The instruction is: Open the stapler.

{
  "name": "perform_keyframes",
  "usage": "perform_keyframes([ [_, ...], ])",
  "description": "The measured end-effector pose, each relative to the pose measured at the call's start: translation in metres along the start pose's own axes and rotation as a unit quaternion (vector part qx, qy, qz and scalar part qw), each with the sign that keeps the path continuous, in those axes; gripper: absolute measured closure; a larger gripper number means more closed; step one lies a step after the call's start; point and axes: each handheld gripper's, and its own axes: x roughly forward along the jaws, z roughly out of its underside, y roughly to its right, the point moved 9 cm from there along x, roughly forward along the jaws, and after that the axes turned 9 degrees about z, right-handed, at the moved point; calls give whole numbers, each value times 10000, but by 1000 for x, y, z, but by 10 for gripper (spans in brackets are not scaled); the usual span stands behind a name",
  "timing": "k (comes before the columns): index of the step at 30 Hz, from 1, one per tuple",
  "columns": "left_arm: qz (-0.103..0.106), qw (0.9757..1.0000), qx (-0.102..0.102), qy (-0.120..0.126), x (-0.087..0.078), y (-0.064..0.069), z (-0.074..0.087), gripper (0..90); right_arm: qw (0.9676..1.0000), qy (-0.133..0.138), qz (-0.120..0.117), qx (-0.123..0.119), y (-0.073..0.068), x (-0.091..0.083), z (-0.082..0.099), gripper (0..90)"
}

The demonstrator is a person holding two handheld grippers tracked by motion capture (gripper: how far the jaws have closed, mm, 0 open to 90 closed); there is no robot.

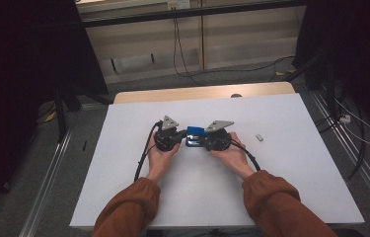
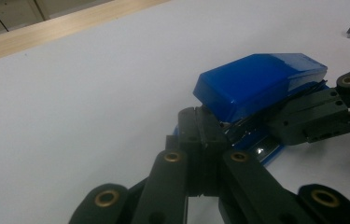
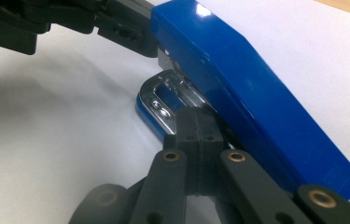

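You are looking at a glossy bright blue stapler (image 1: 195, 135) with a shiny silver metal base plate, lying on a plain white table (image 1: 123, 192) that has a pale wood strip along its far edge. Your left gripper (image 1: 181, 140) and right gripper (image 1: 200, 142) are matte black, with brass-coloured rivets on their links and a grey plate on top of each. Your sleeves (image 1: 128, 212) are rust orange. A small grey block of staples (image 1: 259, 138) lies on the white surface.

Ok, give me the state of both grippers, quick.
Left gripper: shut, jaw tips against the blue stapler, nothing visibly clamped.
Right gripper: shut, tips at the stapler's metal base, nothing visibly clamped.
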Motion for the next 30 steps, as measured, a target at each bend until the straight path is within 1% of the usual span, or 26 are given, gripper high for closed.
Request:
perform_keyframes([
  [2, 5, 10000, -8, 41, 0, 0, -2, 900, 10000, 0, 3, 12, 0, 0, 0, 900],
  [4, 60, 9999, -40, 84, -1, 1, -4, 900, 10000, -1, -11, 28, 0, 0, 0, 900],
  [6, 51, 10000, -7, 69, -2, 1, -5, 900, 10000, 0, -4, 11, 0, 0, 0, 900],
  [10, 39, 9999, -34, 128, -2, 2, -8, 900, 10000, 7, 1, -2, 0, 0, 0, 900],
  [13, 16, 9999, -47, 159, -2, 1, -10, 900, 10000, 19, 9, -60, -1, 0, -1, 900],
  [15, 30, 9998, -52, 168, -2, 1, -10, 900, 10000, 22, 4, -53, -1, 0, 0, 900],
  [18, 68, 9997, -113, 227, -3, 2, -12, 900, 10000, 27, -6, -50, -1, 0, -1, 900],
  [22, 89, 9995, -105, 269, -4, 3, -15, 900, 10000, 19, 0, -92, -1, 0, -1, 900],
  [24, 87, 9995, -100, 277, -4, 3, -16, 900, 10000, 27, -3, -87, -1, 1, -1, 900],
  [25, 64, 9996, -58, 272, -4, 3, -17, 900, 10000, 22, -9, -88, -1, 0, -1, 900],
  [26, 4, 9998, 50, 217, -4, 4, -17, 900, 10000, 22, -17, -77, 0, 1, -1, 900],
  [27, -11, 9998, 60, 207, -4, 4, -17, 900, 10000, 23, -24, -69, 0, 1, -1, 900],
  [28, 17, 9997, 42, 224, -4, 4, -18, 900, 10000, 21, -28, -64, 0, 1, -1, 900],
  [30, 67, 9997, 68, 204, -4, 4, -20, 900, 10000, 18, -60, -8, 0, 1, -1, 900],
])
